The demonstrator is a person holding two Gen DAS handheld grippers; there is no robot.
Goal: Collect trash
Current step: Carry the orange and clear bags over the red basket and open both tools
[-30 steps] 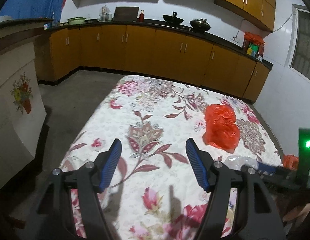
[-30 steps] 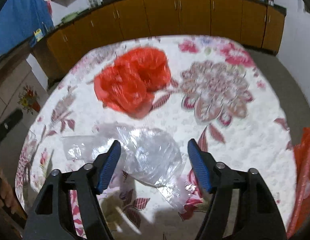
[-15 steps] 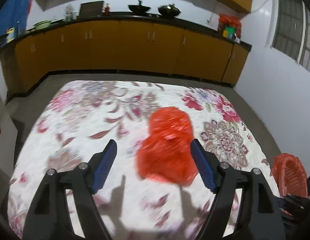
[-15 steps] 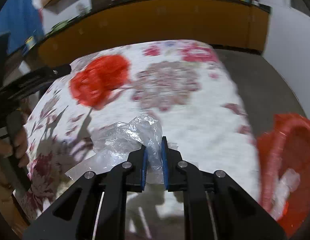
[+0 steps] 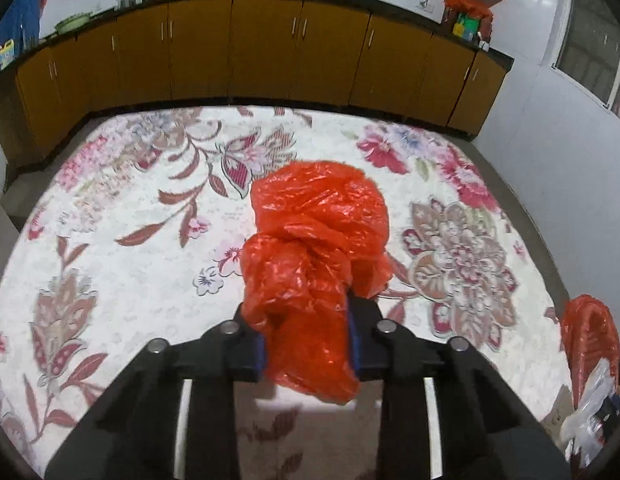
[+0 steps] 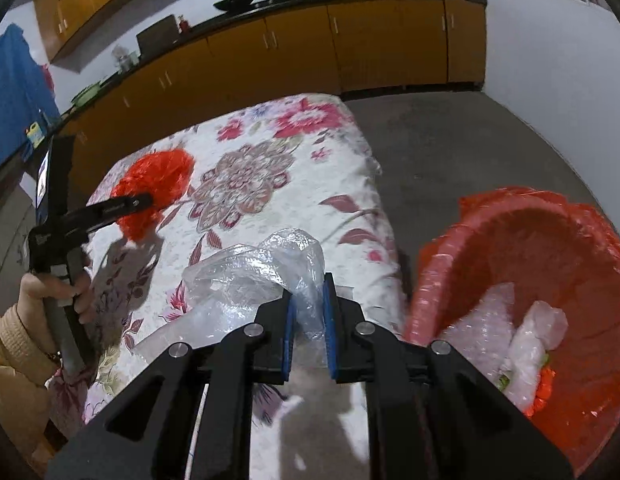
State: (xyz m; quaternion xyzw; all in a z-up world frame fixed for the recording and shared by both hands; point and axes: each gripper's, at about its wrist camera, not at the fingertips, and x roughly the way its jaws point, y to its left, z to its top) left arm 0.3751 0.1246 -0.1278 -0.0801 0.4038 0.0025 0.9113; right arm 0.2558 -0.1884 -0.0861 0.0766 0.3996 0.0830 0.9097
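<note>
A crumpled red plastic bag (image 5: 317,220) lies on the floral tablecloth (image 5: 130,280). My left gripper (image 5: 306,320) is closing on its near end, and the blue pads press into the plastic. In the right wrist view the same red bag (image 6: 162,176) shows at the far left with the left gripper (image 6: 144,202) on it. My right gripper (image 6: 308,292) is shut on a clear plastic bag (image 6: 250,276), held just above the table's right edge. Beside it stands a red bin (image 6: 437,280) with clear and white wrappers inside.
The red bin (image 5: 585,328) sits on the floor off the table's right edge. A person's hand (image 6: 42,296) grips the left tool's handle. Orange cabinets (image 5: 270,52) with a dark countertop run behind the table, with grey floor (image 6: 449,152) between.
The left gripper swung right to the red bag and its jaws closed onto it. The right gripper shut on the clear bag and carried it right, bringing the red bin into view.
</note>
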